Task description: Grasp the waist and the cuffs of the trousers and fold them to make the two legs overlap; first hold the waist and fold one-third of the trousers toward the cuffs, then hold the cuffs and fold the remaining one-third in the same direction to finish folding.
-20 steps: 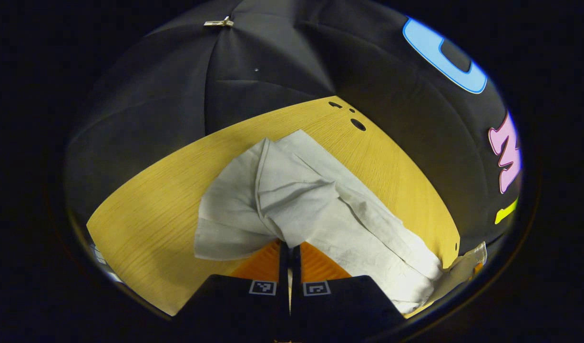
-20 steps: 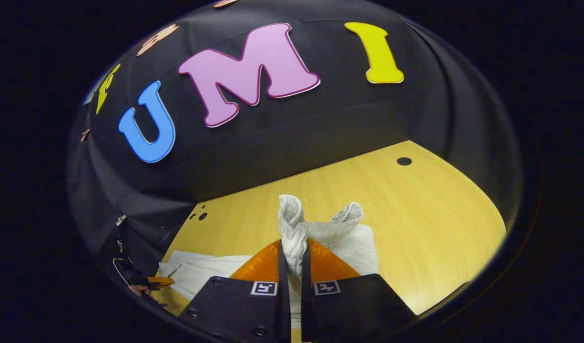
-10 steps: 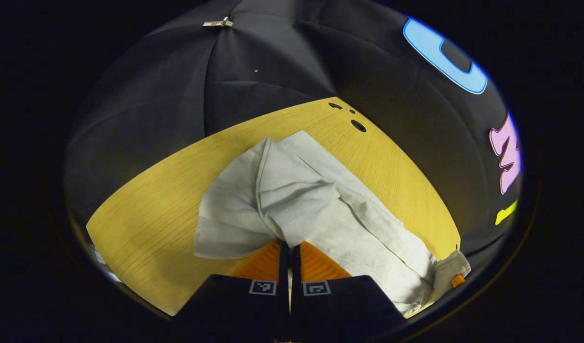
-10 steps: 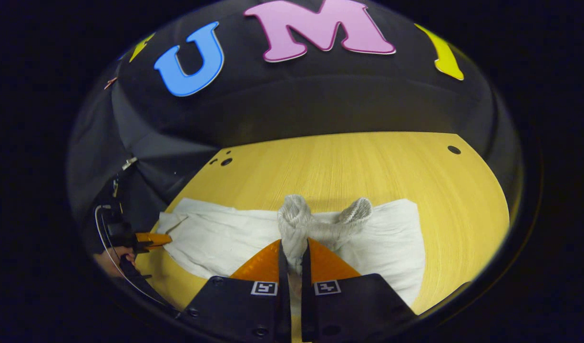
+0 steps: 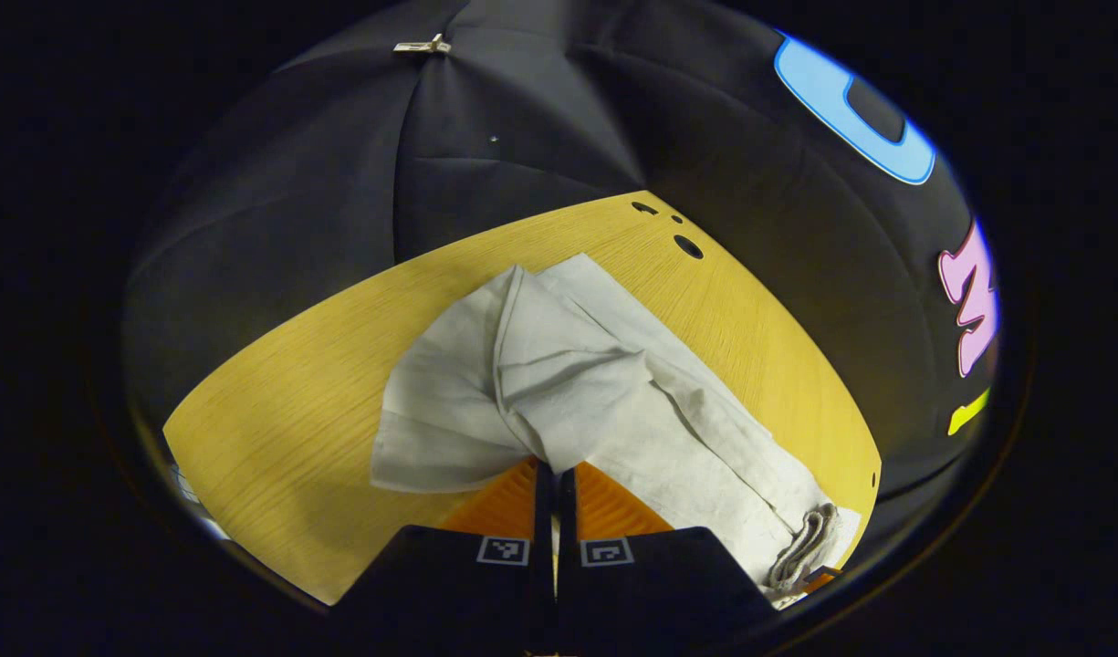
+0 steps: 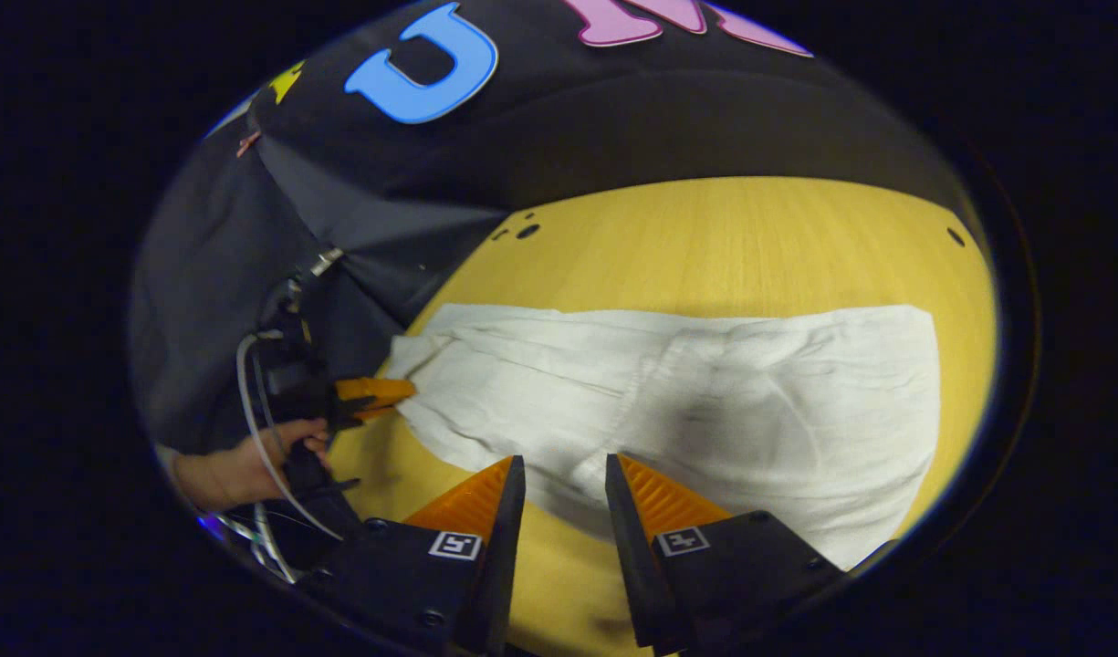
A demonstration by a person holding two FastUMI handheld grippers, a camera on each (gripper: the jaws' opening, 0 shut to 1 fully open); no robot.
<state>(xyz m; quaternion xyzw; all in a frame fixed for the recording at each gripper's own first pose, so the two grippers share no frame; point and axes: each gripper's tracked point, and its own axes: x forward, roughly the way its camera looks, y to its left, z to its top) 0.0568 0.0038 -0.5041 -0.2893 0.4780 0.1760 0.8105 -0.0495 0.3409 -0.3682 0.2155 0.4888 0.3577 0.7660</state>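
Lying on one table [image 6: 750,237], one trousers [image 6: 705,392], two claws, left claw [image 5: 555,474] pinching, right claw [image 6: 563,474] parted

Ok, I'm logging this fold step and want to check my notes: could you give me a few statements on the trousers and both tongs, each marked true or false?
1. The right tongs are open, with nothing between the fingers. True.
2. The left tongs are open and clear of the cloth. False: they are shut on an edge of the trousers.
3. The trousers lie on the wooden table. True.
4. The trousers hang off the table's edge towards the floor. False: they rest on the tabletop.
5. In the right gripper view, a hand holds the left tongs at the trousers' end. True.
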